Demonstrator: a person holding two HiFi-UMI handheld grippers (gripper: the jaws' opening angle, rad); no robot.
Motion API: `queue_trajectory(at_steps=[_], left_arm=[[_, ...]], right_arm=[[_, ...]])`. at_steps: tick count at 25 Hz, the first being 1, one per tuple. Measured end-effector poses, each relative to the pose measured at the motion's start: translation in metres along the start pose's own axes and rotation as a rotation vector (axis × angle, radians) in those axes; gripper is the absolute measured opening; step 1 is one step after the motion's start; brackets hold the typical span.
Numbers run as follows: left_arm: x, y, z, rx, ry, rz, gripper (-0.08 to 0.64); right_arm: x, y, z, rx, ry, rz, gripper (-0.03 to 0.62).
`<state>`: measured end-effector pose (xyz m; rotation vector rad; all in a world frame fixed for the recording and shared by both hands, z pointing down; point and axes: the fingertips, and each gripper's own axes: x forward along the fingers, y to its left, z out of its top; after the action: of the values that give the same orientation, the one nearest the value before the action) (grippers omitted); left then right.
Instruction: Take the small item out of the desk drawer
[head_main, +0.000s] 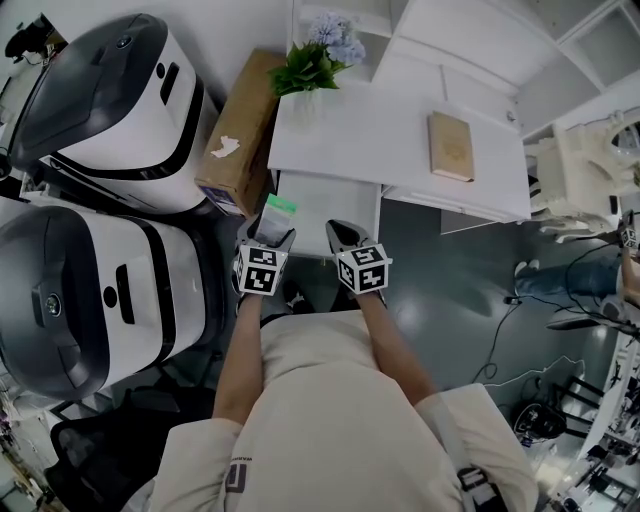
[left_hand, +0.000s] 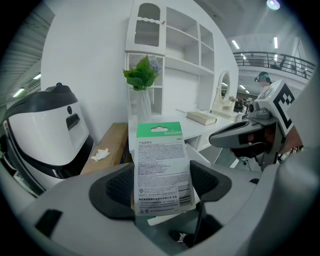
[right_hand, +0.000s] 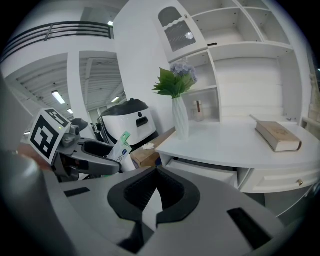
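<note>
The left gripper (head_main: 268, 230) has its jaws clamped on a small green-topped packet (left_hand: 162, 167), which stands upright between the pads, in the air, near the front of the drawer (head_main: 335, 215). The right gripper (right_hand: 156, 172) has its jaw tips pressed together with nothing between them. The drawer is pulled out under the white desk (head_main: 400, 130). What shows of its inside is plain white, and its near end is cut off by the two grippers. On the desk, a vase (right_hand: 180, 119) holds green leaves and pale flowers, and a book (head_main: 451, 146) lies flat. The packet's print is too small to read. A small object in a shelf niche (right_hand: 199, 107) cannot be made out.
</note>
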<state>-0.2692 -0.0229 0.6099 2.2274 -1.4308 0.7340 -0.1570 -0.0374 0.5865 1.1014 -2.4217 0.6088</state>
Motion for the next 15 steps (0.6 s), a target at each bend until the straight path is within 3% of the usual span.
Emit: queue_trajectory(at_steps=[15], left_arm=[[0.0021,-0.0021,-0.0008,0.010,-0.008,-0.013,0.360]], right_arm=[[0.0004,-0.0002,-0.0028,0.002,0.008,-0.006,0.025]])
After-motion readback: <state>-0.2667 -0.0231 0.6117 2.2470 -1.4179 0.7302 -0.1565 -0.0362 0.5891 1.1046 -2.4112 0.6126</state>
